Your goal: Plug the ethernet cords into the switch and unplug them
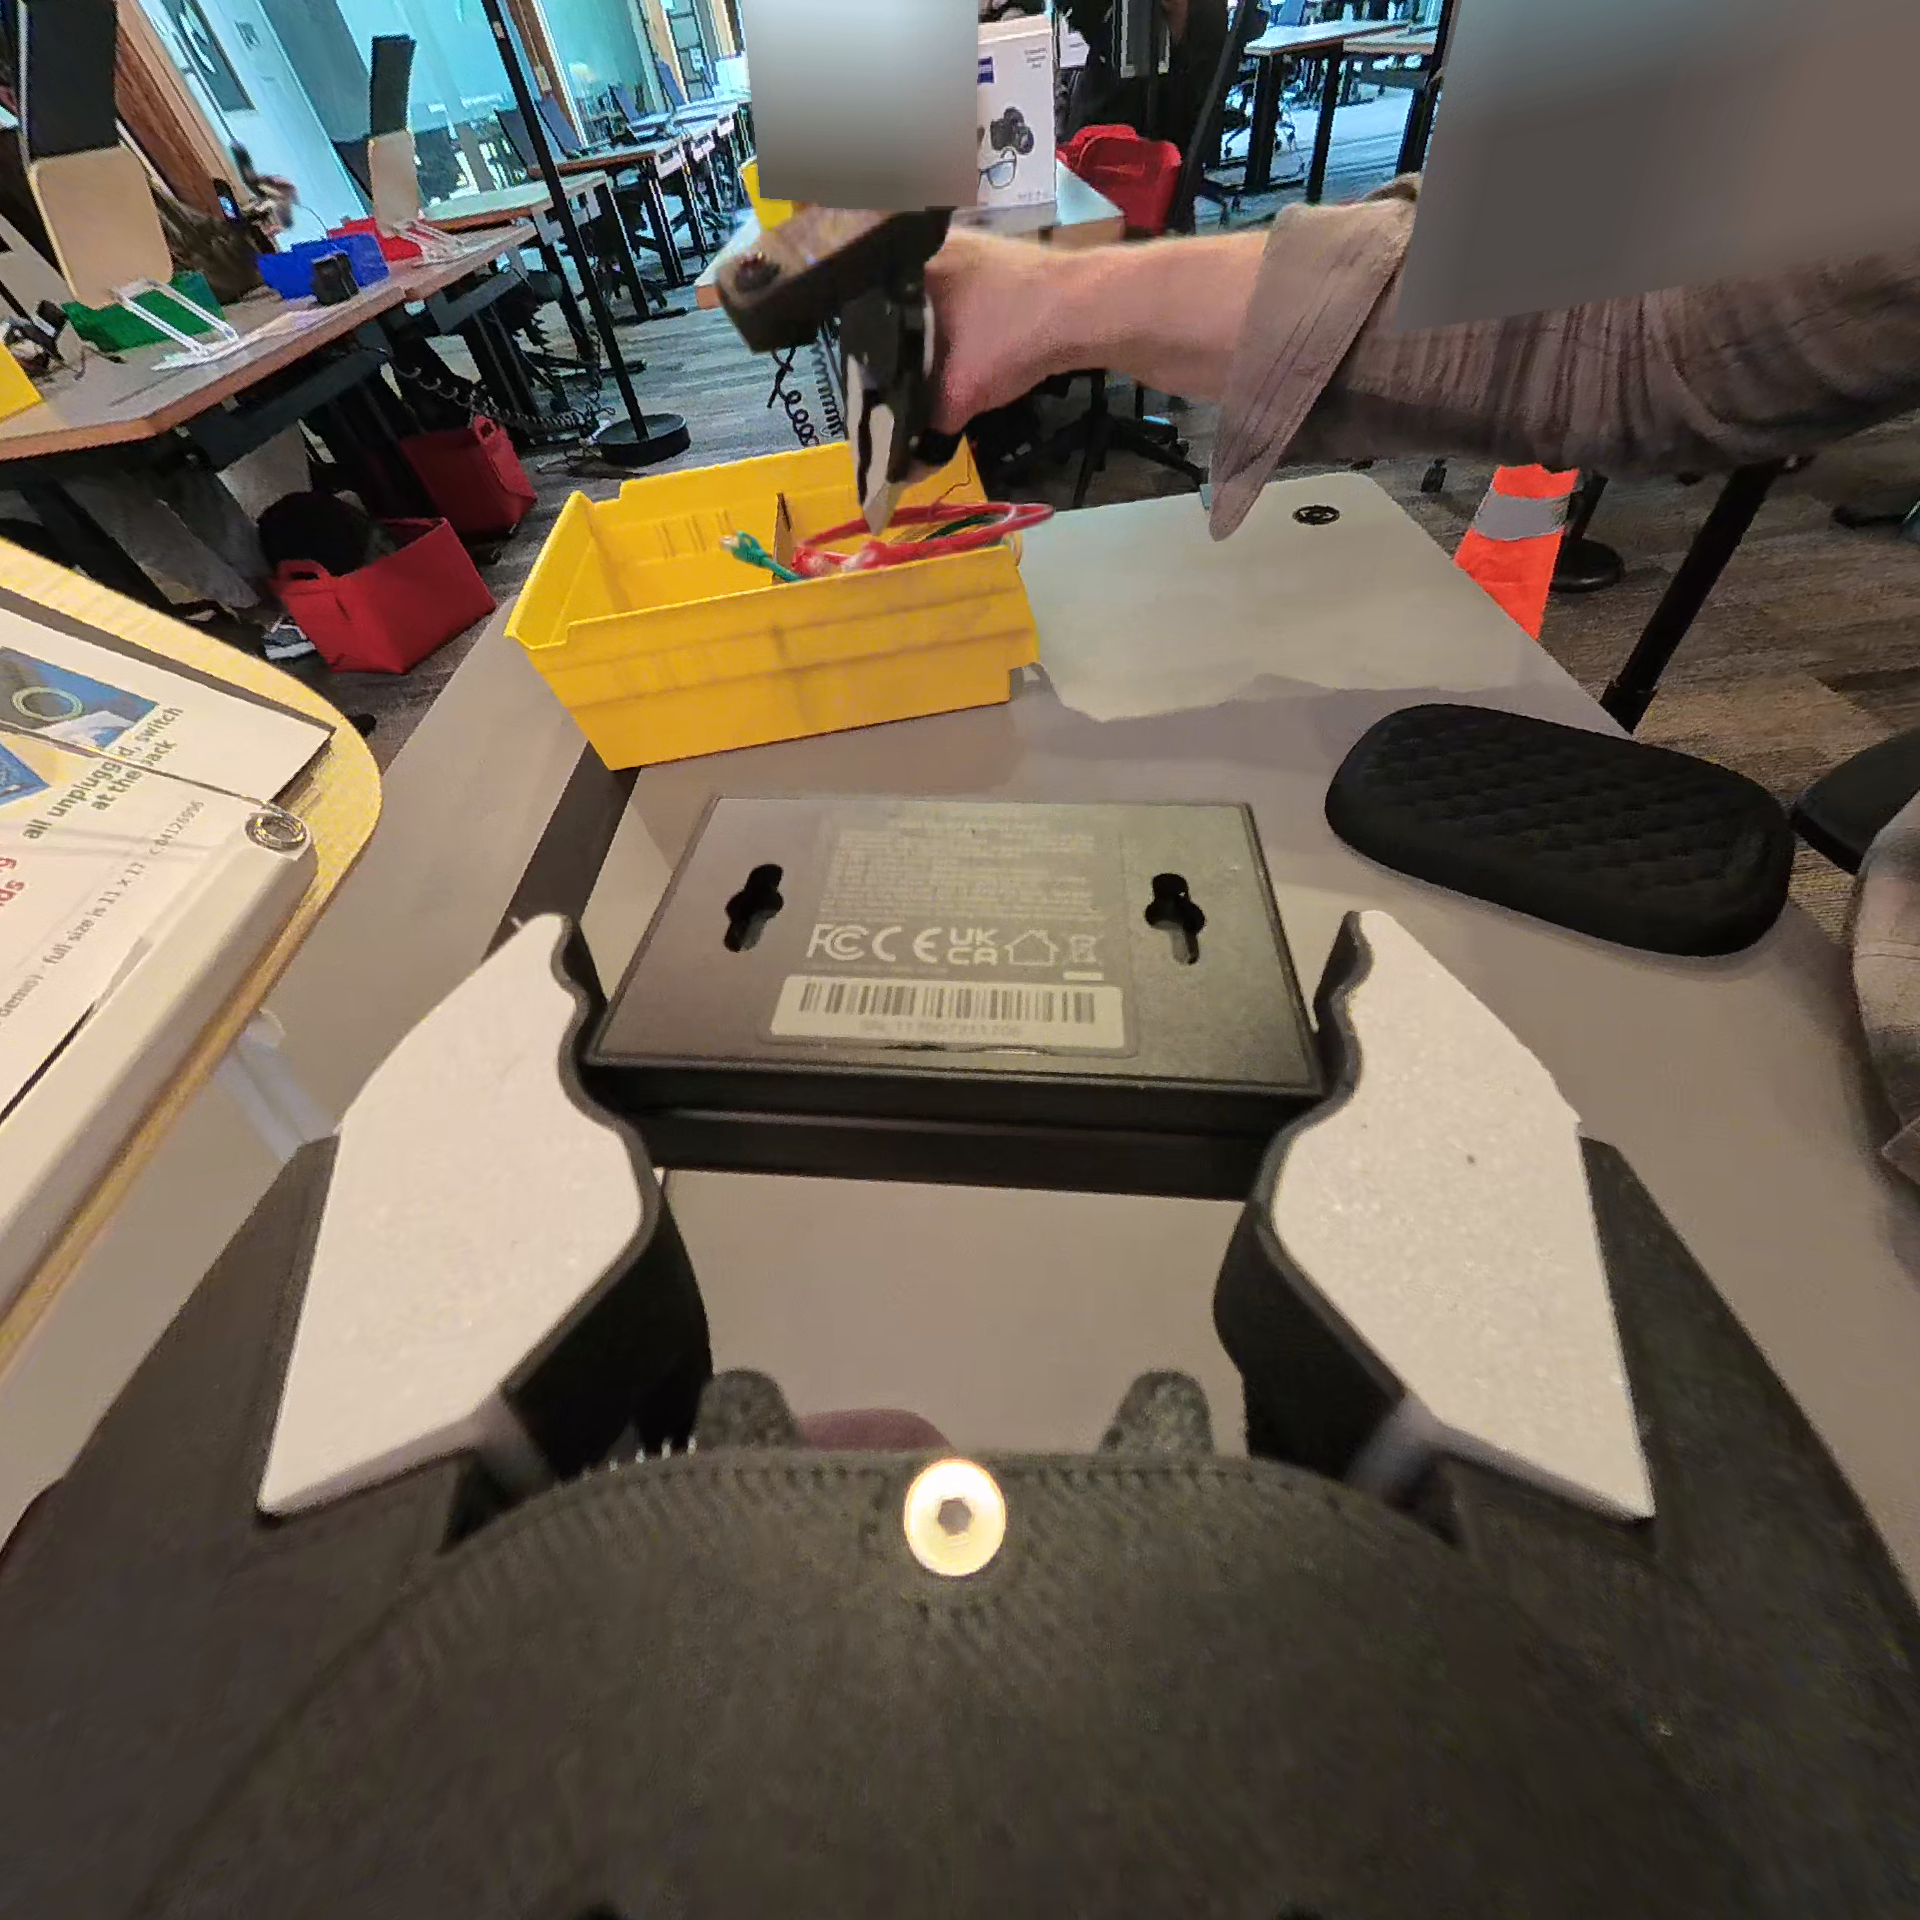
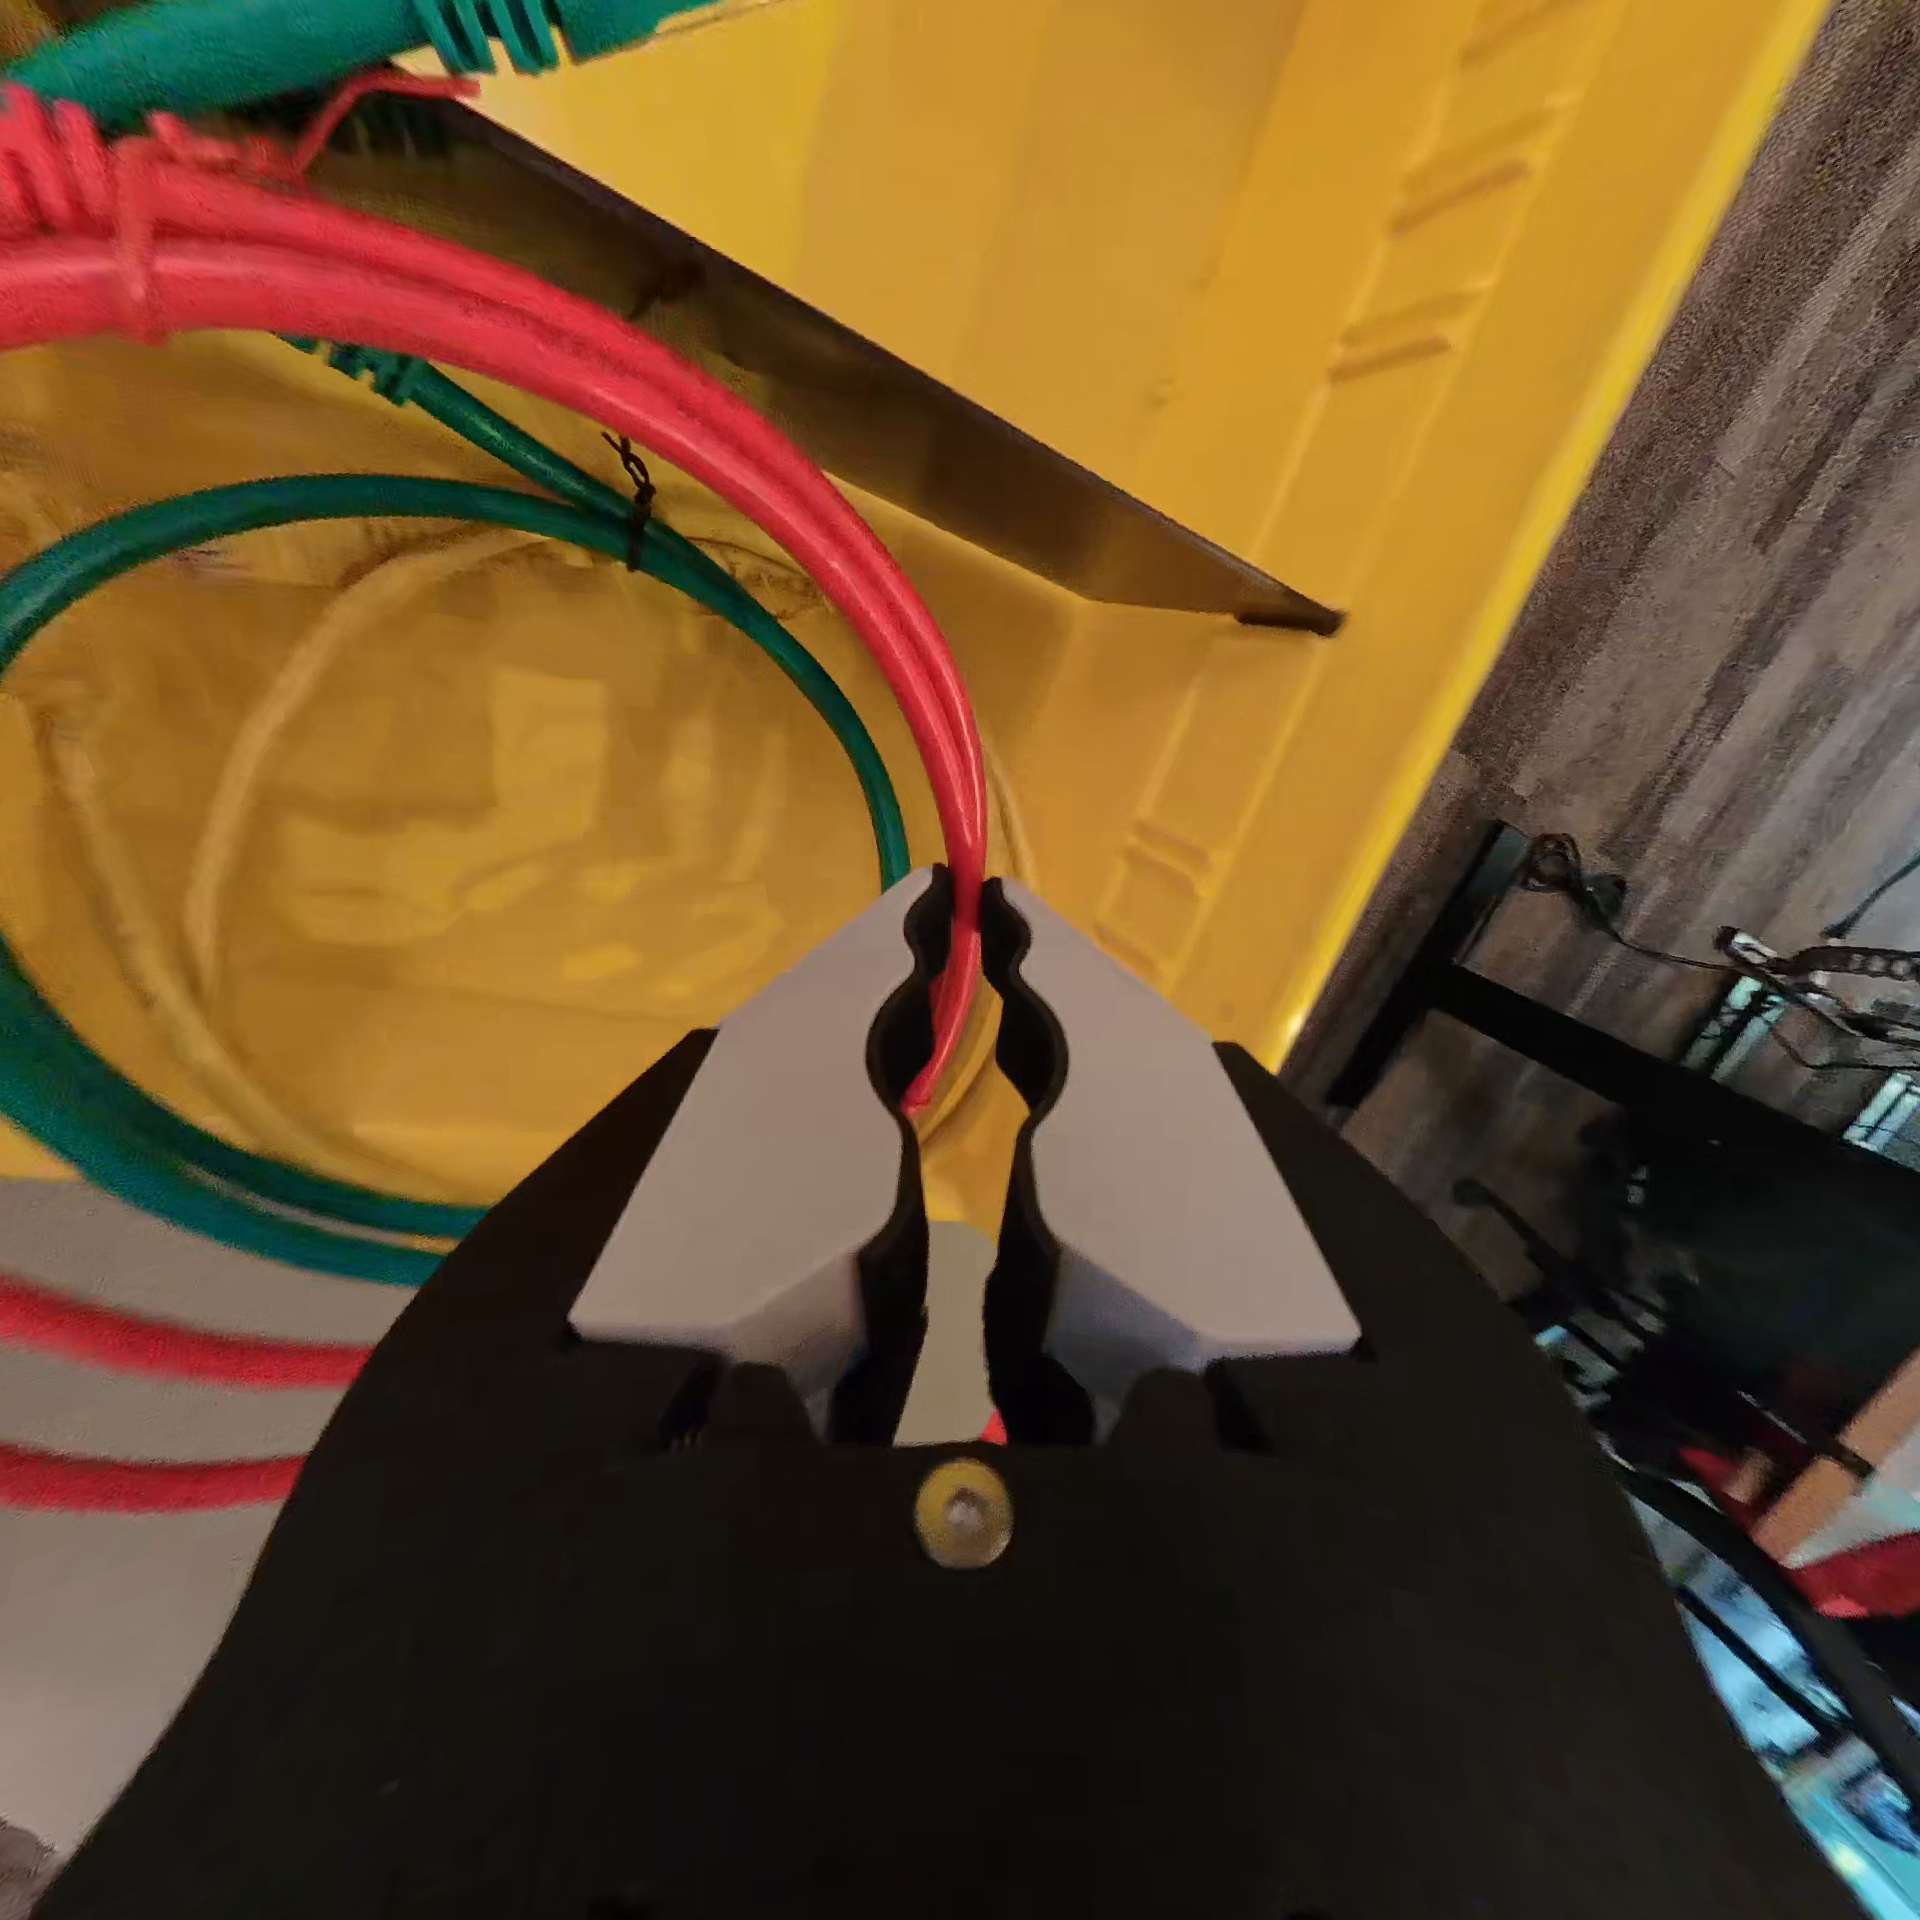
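Note:
The black switch [image 1: 951, 956] lies upside down on the grey table, its label side up. My left gripper [image 1: 956, 997] is open, its fingers standing on either side of the switch's near end without clamping it. My right gripper [image 2: 964, 894] is shut on the coiled red ethernet cord [image 2: 644, 384] inside the yellow bin [image 2: 1143, 260]. In the left wrist view the right gripper [image 1: 883, 499] reaches down into the yellow bin [image 1: 769, 655], pinching the red cord [image 1: 935, 520]. A coiled green cord [image 2: 520, 509] lies beside the red one in the bin.
A black padded armrest [image 1: 1558, 821] sits right of the switch. An instruction sheet in a clear holder [image 1: 114, 821] stands at the left. A cardboard divider [image 2: 831, 416] crosses the bin. A person's sleeve and hand [image 1: 1351, 312] hold the right gripper. Other desks and red bags stand behind. The left gripper's tips are roughly 55 cm from the right gripper's.

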